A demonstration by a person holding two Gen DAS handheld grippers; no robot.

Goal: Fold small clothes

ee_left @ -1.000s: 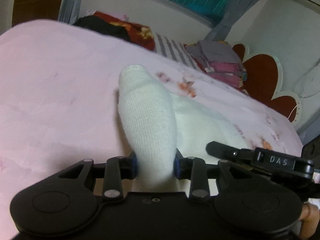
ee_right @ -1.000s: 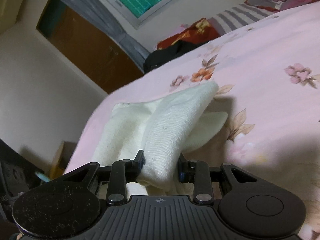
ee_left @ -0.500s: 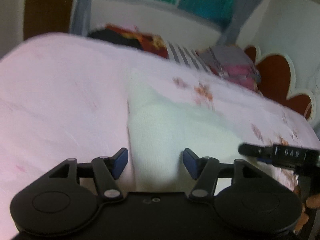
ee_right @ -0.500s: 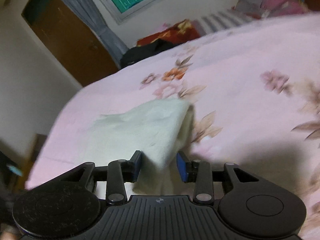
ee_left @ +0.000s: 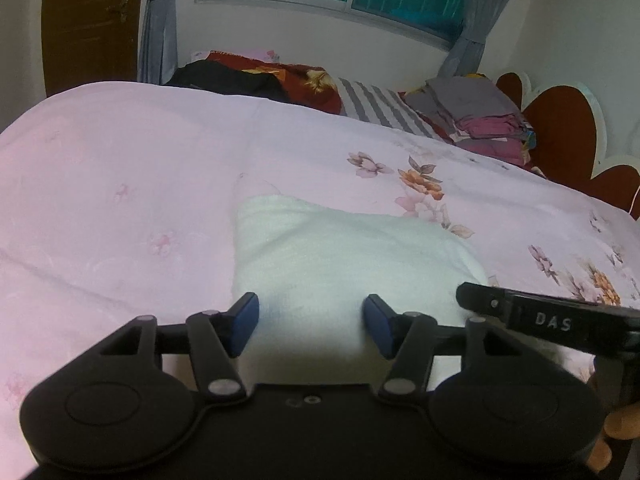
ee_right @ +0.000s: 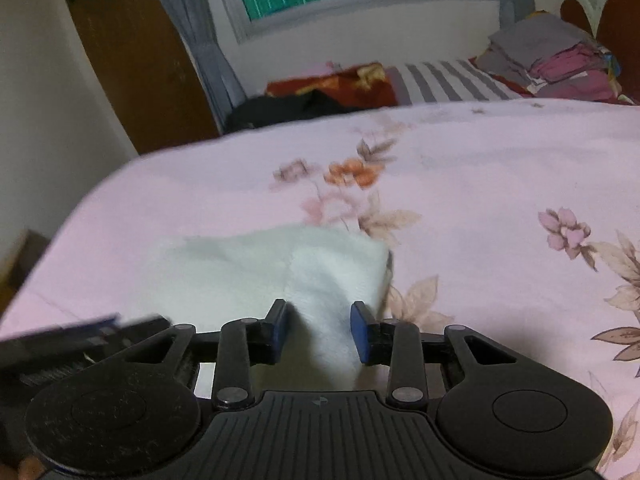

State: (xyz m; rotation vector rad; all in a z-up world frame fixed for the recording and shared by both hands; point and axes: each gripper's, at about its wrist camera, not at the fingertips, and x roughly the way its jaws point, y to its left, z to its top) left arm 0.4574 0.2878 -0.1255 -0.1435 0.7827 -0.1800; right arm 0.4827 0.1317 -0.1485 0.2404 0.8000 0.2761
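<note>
A small white knit garment [ee_left: 340, 256] lies folded on the pink flowered bedcover [ee_left: 120, 184]. My left gripper [ee_left: 310, 312] is open over its near edge; the blue pads stand wide apart and clear of the fabric. In the right wrist view the same garment [ee_right: 240, 268] rises in a ridge into my right gripper [ee_right: 319, 320], which is shut on that corner with its jaws closing a little. The black bar [ee_left: 560, 320] of the right gripper shows at the right of the left wrist view.
A pile of folded clothes [ee_left: 480, 120] and a striped pillow [ee_left: 380, 108] lie at the far side of the bed by the red headboard [ee_left: 560, 132]. Dark and red bedding [ee_left: 260, 76] sits under the window. A brown door [ee_left: 88, 20] stands at left.
My left gripper let go of the garment and opened wide; the fabric it held up now lies flat. The right gripper lowered its corner toward the bed, still holding it.
</note>
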